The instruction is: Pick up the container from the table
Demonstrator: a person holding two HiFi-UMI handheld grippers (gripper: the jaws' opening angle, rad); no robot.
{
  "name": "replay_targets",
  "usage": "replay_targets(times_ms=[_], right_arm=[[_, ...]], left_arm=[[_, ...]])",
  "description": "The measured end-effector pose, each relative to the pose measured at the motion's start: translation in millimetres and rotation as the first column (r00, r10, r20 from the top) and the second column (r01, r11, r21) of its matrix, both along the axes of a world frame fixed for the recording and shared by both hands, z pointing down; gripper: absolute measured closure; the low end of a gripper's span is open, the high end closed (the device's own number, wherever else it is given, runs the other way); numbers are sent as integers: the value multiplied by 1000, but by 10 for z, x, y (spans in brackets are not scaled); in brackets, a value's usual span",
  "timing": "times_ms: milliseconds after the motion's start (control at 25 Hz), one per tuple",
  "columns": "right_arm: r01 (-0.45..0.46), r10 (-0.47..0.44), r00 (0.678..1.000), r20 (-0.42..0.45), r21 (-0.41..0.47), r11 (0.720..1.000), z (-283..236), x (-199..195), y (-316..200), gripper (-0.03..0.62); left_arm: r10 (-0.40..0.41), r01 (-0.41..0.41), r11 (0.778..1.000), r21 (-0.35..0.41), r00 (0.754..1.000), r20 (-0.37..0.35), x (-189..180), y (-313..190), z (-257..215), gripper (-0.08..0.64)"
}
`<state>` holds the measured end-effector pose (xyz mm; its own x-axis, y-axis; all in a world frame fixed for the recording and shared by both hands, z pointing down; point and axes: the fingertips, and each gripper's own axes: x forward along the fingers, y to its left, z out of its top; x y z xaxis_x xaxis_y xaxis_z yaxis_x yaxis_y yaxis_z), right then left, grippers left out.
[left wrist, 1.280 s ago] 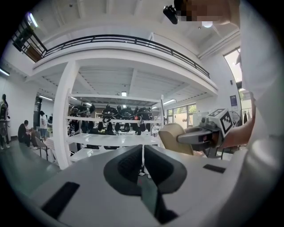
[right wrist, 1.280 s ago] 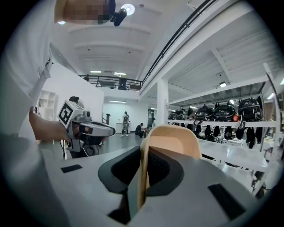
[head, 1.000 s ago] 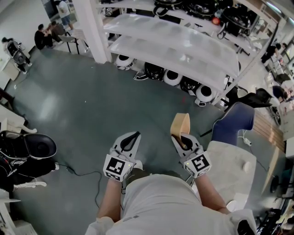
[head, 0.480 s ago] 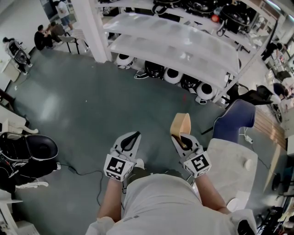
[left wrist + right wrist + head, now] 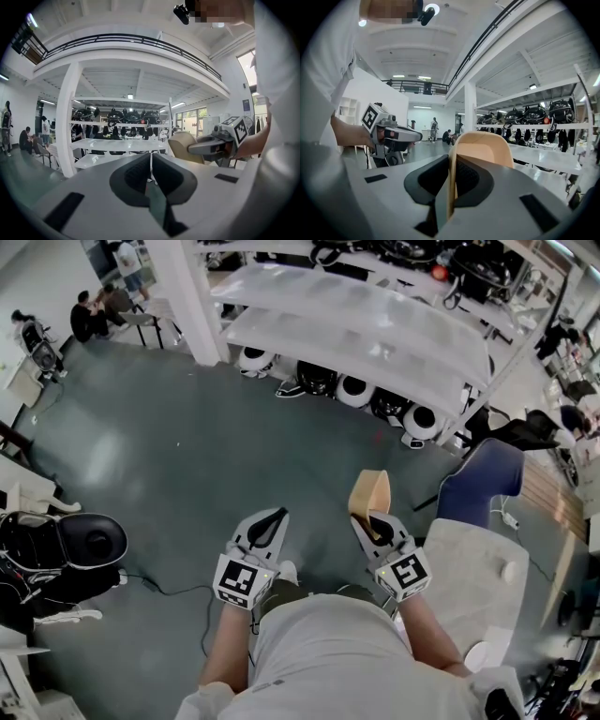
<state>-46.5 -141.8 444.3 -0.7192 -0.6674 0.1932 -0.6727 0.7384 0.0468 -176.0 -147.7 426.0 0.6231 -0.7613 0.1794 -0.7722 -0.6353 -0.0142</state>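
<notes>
Right gripper view: the right gripper [image 5: 452, 163] clamps its fingers [image 5: 427, 180] on the wall of the tan container [image 5: 485, 150], which juts ahead of them; the left gripper [image 5: 151, 164], alongside, has its fingers pressed together, empty.

- I see the container [image 5: 368, 491], centre right, as pale tan.
- The left gripper [image 5: 271, 517] and right gripper [image 5: 367, 520] look light grey to me, with black pads [image 5: 423, 182]; each cube [image 5: 236, 581] is white with black square markers.
- The floor [image 5: 187, 456] across the left is dark teal.
- The shelves [image 5: 356, 320] up top are white; the chair [image 5: 480, 486] at right is blue.
</notes>
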Motion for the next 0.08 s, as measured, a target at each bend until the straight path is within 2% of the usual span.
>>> replay_targets(times_ms=[80], right_arm=[[-1,1,1000,0,0,1000,7,-4,8,555]], left_arm=[[-2,2,1000,3,1000,6,-13,5,18,558]])
